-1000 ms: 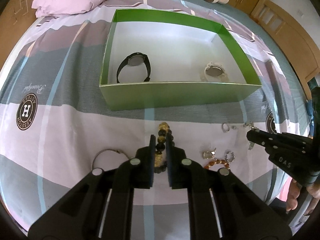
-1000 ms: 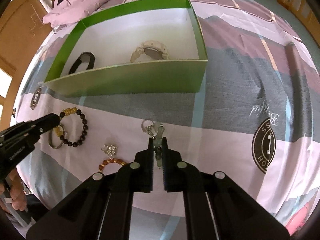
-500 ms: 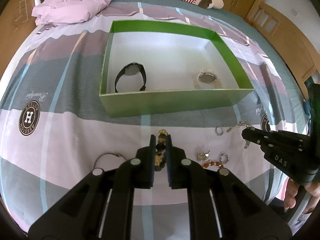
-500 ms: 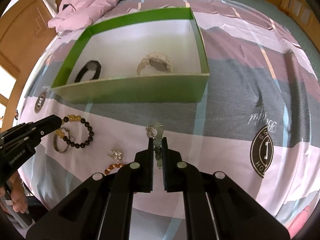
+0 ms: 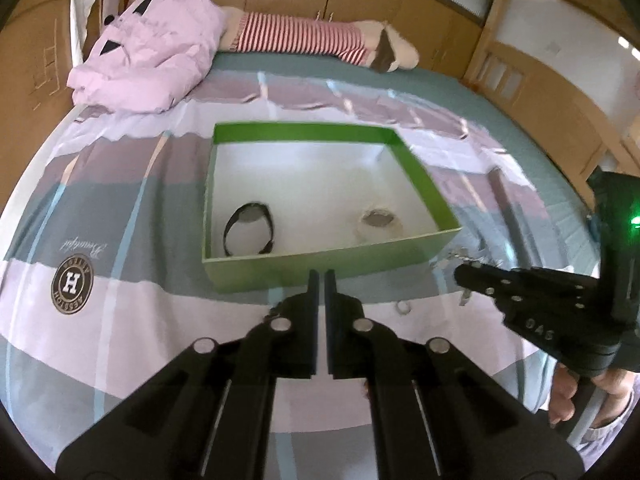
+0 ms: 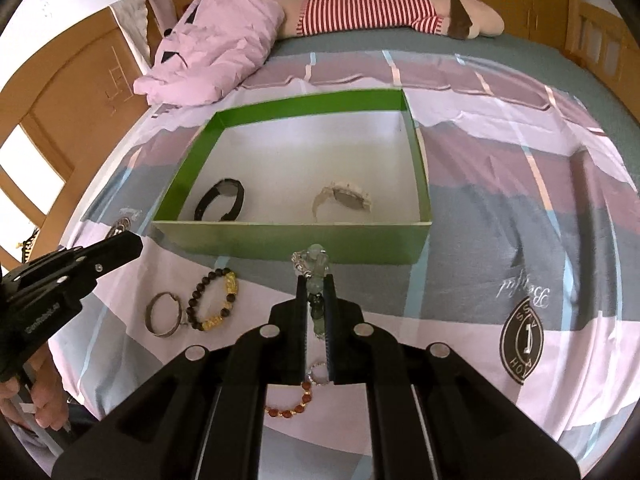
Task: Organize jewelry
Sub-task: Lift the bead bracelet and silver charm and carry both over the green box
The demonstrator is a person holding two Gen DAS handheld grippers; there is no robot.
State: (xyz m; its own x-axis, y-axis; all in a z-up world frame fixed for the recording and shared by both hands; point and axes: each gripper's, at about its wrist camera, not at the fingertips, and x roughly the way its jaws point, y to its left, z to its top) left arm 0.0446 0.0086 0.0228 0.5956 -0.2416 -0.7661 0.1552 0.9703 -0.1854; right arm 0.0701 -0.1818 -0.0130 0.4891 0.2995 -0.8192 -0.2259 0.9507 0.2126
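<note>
My right gripper (image 6: 314,280) is shut on a pale green bead bracelet (image 6: 314,258) with a silver charm, held above the bedspread just before the green box (image 6: 288,240). Inside the box lie a black watch (image 6: 220,200) and a white watch (image 6: 344,198). The same box (image 5: 332,258), black watch (image 5: 248,232) and white watch (image 5: 376,220) show in the left wrist view. My left gripper (image 5: 319,276) hovers shut in front of the box with nothing between its fingers. A black-and-gold bead bracelet (image 6: 212,298) lies on the bed below it.
A silver bangle (image 6: 164,314), a red-orange bead bracelet (image 6: 288,406) and a small silver ring (image 6: 318,374) lie on the bedspread near me. A pink quilt (image 5: 148,64) and a striped plush toy (image 5: 304,38) lie beyond the box. A hand (image 6: 44,396) holds the left gripper.
Both grippers have risen and tilted up. The right one lifted the green bracelet off the bedspread. The black-and-gold bracelet no longer shows between the left fingers and stays on the bed.
</note>
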